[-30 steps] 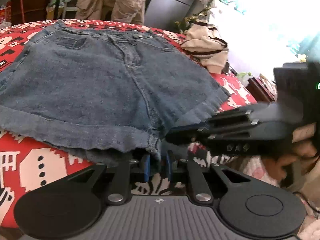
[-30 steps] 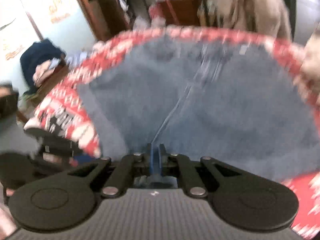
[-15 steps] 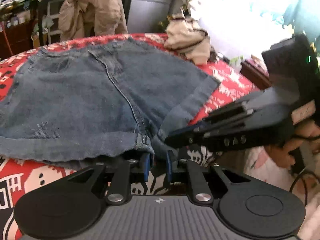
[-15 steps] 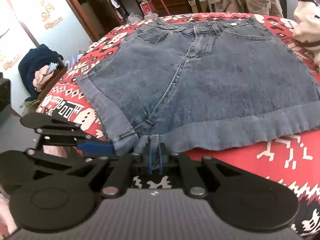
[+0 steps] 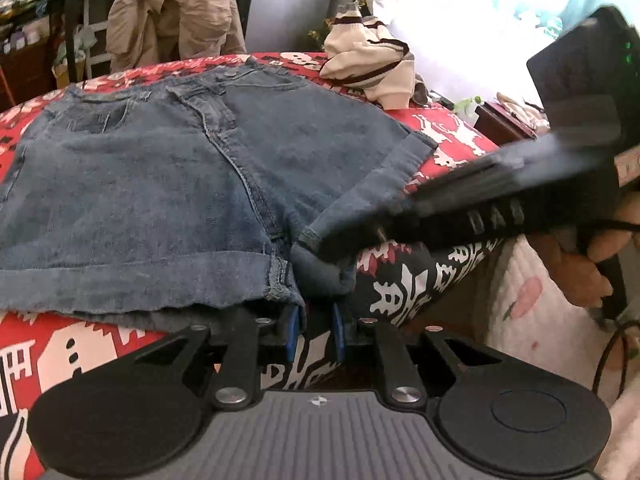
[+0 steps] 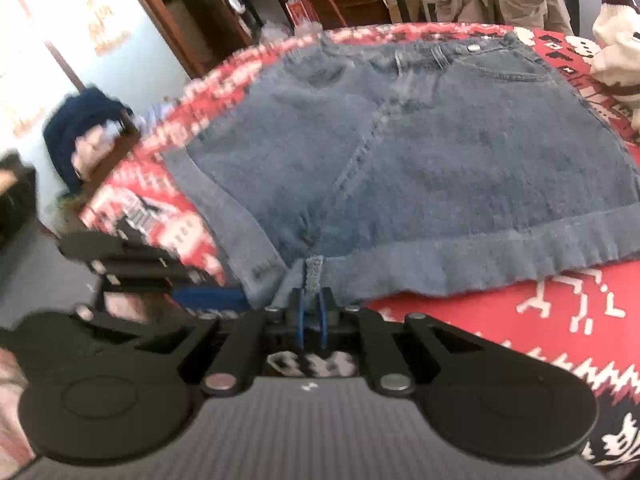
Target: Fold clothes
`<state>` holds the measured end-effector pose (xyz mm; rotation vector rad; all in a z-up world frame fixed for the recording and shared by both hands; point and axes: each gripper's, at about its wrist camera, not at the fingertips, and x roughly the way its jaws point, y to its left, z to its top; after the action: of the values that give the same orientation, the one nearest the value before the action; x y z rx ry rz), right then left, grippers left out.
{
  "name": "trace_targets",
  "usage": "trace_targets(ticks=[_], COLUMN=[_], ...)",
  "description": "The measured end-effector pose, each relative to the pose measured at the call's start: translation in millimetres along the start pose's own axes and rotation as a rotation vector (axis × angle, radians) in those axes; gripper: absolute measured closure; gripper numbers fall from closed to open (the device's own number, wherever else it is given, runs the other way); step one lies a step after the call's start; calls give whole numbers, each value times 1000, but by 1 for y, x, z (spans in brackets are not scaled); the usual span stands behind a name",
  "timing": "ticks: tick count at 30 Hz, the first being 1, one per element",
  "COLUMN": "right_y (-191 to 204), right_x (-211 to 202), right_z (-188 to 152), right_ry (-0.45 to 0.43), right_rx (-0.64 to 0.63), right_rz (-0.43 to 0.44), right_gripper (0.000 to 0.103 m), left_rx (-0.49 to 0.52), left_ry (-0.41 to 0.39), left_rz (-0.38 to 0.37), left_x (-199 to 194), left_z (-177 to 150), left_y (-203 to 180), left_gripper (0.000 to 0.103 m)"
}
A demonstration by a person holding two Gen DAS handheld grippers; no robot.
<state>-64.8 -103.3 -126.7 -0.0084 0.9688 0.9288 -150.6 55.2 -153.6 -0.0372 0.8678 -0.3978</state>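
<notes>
shorts: denim shorts (image 5: pixel 168 184) lie spread flat on the red patterned cloth (image 5: pixel 452 140), waistband far, cuffed hems near the edge; not folded over in either view
crotch: both tools meet at the crotch (image 6: pixel 314 264), probably as the centre anchor for halving the shorts leg over leg
right gripper: right gripper (image 6: pixel 311 322), blue pads narrowly apart with the crotch seam tab running down between them; looks like a pinch on the denim, contact not certain
left gripper: left gripper (image 5: pixel 313 332), pads parted, left pad tucked under the near hem; nothing visibly clamped
hem lift: inner corner of one leg bunches up at the right tool's tip, likely raised to get fabric between the fingers
other: striped knit (image 5: pixel 368 68) heaped at the far corner, well clear of the fold
</notes>
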Motion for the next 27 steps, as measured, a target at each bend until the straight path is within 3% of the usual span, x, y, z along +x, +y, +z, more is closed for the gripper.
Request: trace_targets(ticks=[5,10,15,16,20,23,27], right_y=[4,4,0,-1,-4,1,-9], right_x=[24,38,27,22,0,-18,-8], right_z=[17,11,-1,-2,-4,10,22], right_ry=[-31,12,37,34,15,-59,-77], right_rx=[-3,-13,7,15,51,8,0], right_rz=[15,34,31,42,94,81,5], right_gripper=[93,93,93,97,93,93,92], left_rx=[23,26,12,11,-12,-70,-120], left_ry=[7,16,22,19,10,0,-44], left_rz=[5,-1,-19,-20,-41,-78,-102], left_x=[-1,-1,-3,-5,-17,-30,-50], left_z=[0,0,1,1,4,6,14], left_y=[-5,-4,-3,-3,1,9,17], left_gripper=[81,81,76,76,75,75,75])
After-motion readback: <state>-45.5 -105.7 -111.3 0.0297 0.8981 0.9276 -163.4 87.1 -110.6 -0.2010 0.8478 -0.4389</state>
